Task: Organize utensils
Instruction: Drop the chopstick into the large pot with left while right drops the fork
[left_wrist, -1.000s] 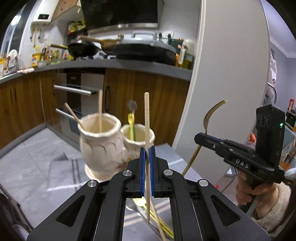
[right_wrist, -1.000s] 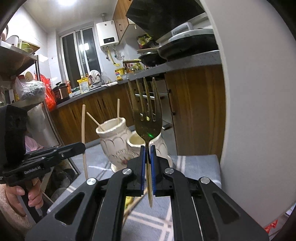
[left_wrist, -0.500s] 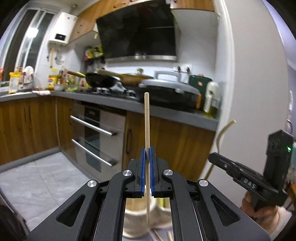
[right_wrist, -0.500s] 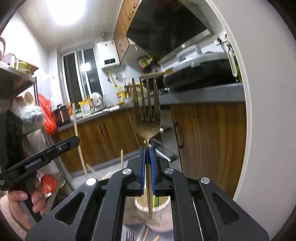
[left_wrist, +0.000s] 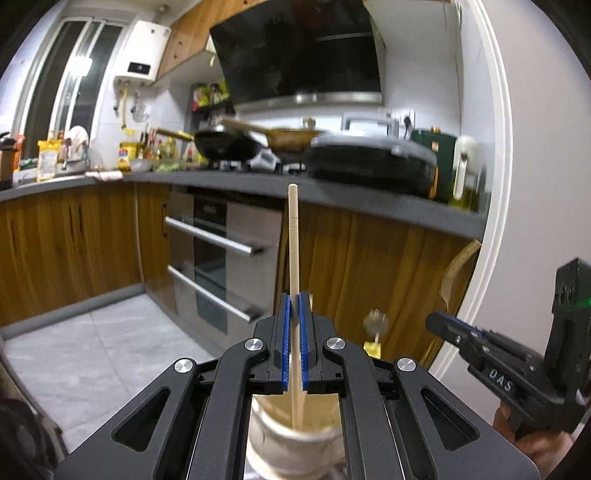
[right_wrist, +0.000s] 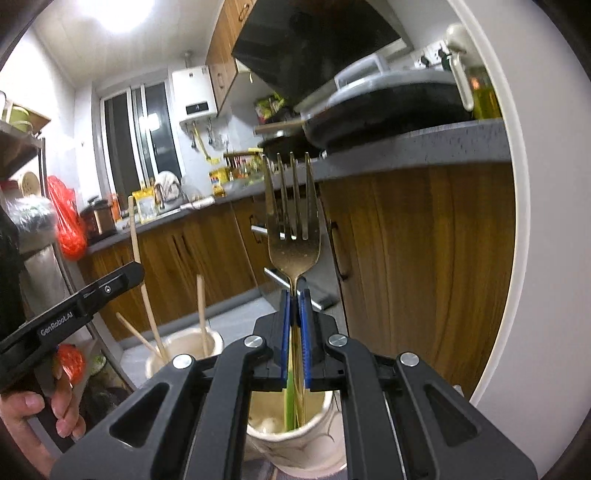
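Kitchen: wooden cabinets (left_wrist: 74, 243), an oven (left_wrist: 218, 258) with bar handles, a grey counter (left_wrist: 369, 201) bearing dark pans (left_wrist: 369, 162), a black range hood (left_wrist: 295, 51) above.

Larger cream ceramic holder (right_wrist: 184, 347): held two wooden chopsticks (right_wrist: 201, 310) leaning against its rim.

Smaller cream holder (right_wrist: 295, 439): held a green-handled utensil (right_wrist: 290, 402), just beside the larger one.

Left gripper (left_wrist: 294, 332): closed tight on a chopstick (left_wrist: 293, 251), held upright, lower end inside the mouth of the larger holder.

Right gripper (right_wrist: 294, 325): closed tight on a gold fork (right_wrist: 293, 236), tines up, handle end reaching down into the smaller holder.

White wall (right_wrist: 546, 258): close to the right of both holders. A hand (right_wrist: 40, 413) gripped the left tool's handle.
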